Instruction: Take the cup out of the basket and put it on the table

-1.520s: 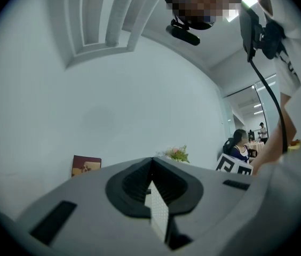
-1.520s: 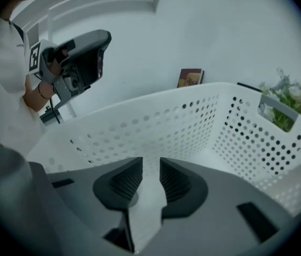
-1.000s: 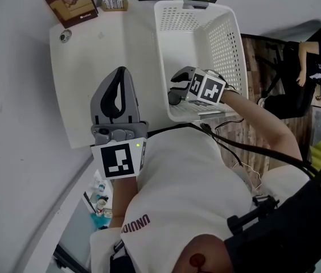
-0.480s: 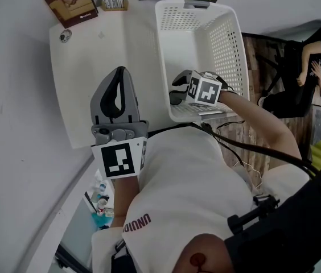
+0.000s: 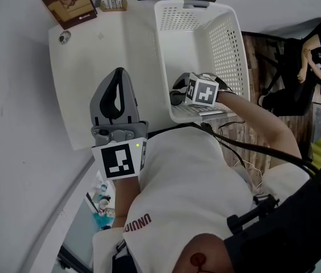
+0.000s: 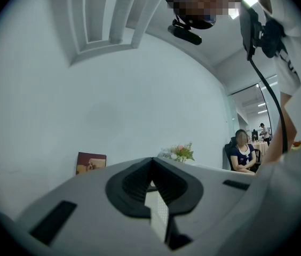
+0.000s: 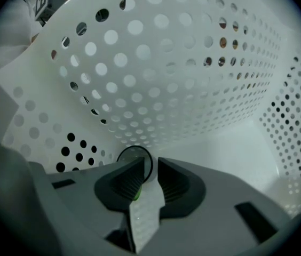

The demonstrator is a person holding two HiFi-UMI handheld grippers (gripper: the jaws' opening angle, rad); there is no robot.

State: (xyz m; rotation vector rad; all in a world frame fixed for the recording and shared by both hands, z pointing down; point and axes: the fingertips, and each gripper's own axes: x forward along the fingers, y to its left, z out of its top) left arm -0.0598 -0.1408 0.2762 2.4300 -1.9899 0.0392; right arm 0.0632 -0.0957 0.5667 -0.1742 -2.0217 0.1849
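Left gripper (image 5: 119, 75) above white surface (image 5: 86, 56), jaws pressed together, nothing between. Right gripper (image 7: 150, 164) down inside white perforated plastic basket (image 5: 231, 36), jaws closing, wall of dark-rimmed translucent cup (image 7: 132, 154) between them; cup at basket floor, by perforated wall.

shirt (image 5: 177, 181): white, short-sleeved, dark red lettering on its front
cable (image 5: 251, 148): thin, black, along the shirt's right side
pack (image 5: 288, 232): black, with strap and buckle, right of the shirt
left gripper (image 5: 120, 73): grey shell, black pads, black-and-white square marker, ahead of the shirt
right gripper (image 7: 149, 167): grey, ribbed black pads, marker cube; jaws closing, cup (image 7: 132, 154) rim between them
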